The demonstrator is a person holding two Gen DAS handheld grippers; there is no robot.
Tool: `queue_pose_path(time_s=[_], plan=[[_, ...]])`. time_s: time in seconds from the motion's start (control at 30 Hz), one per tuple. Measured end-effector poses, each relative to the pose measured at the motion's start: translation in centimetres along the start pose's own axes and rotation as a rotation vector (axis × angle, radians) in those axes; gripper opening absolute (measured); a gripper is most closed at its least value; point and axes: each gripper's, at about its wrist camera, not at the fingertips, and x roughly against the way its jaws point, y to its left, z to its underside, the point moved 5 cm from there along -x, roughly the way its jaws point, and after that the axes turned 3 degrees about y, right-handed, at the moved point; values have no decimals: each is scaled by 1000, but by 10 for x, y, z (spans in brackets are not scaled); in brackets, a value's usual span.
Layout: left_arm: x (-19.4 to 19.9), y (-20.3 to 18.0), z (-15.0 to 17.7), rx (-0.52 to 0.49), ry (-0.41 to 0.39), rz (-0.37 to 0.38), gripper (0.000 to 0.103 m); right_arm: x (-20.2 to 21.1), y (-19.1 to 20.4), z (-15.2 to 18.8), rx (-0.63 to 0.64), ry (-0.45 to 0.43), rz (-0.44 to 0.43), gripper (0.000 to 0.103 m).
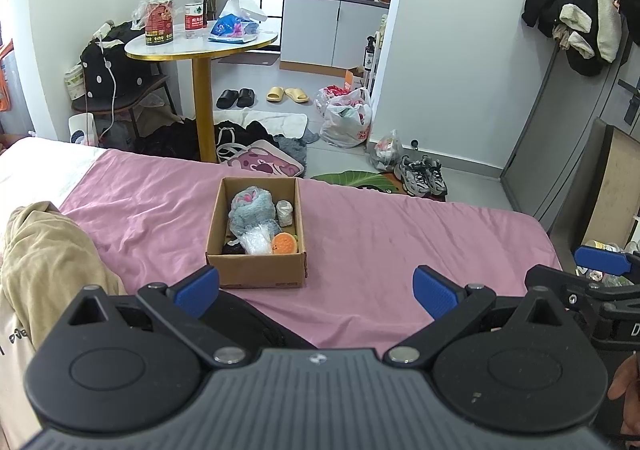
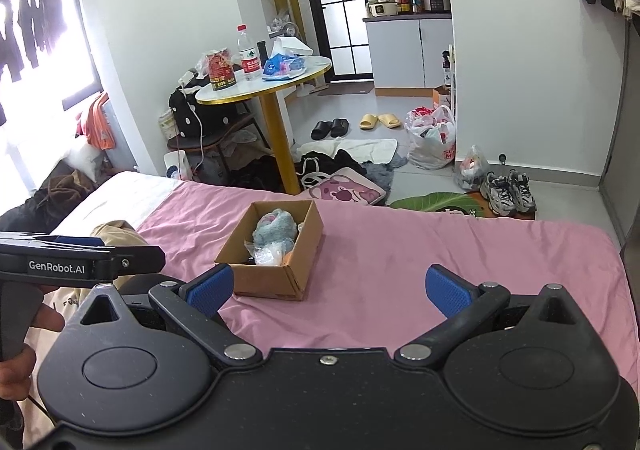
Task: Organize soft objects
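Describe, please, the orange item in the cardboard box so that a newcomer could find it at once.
On the pink bedsheet stands an open cardboard box. Look in its near right corner for the round orange plush, beside a clear crinkled bag. It is the only orange thing there; its neighbours are grey-blue, white or black.

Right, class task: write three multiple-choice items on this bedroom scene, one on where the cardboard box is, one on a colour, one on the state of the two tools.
1. Where does the cardboard box sit?
A. on the round table
B. on the pink bedsheet
C. on the floor

2. What colour is the fluffy toy in the box?
A. grey-blue
B. red
C. green

3. How are the left tool and right tool?
A. both shut on a toy
B. one open, one shut
C. both open, holding nothing

Answers: 1 B, pink sheet surrounds the box; 2 A, both views show grey-blue fluff; 3 C, the blue pads stand wide apart.
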Motion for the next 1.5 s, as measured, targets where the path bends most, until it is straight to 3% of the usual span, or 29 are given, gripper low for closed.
queue_pose_path(time_s=[1.33,1.5], plan=[[-1,-6,3,-30,-9,-20,102,-2,-5,4,-12,7,39,103],[-5,-6,4,-23,-26,11,102,-7,-7,7,-14,19,57,103]])
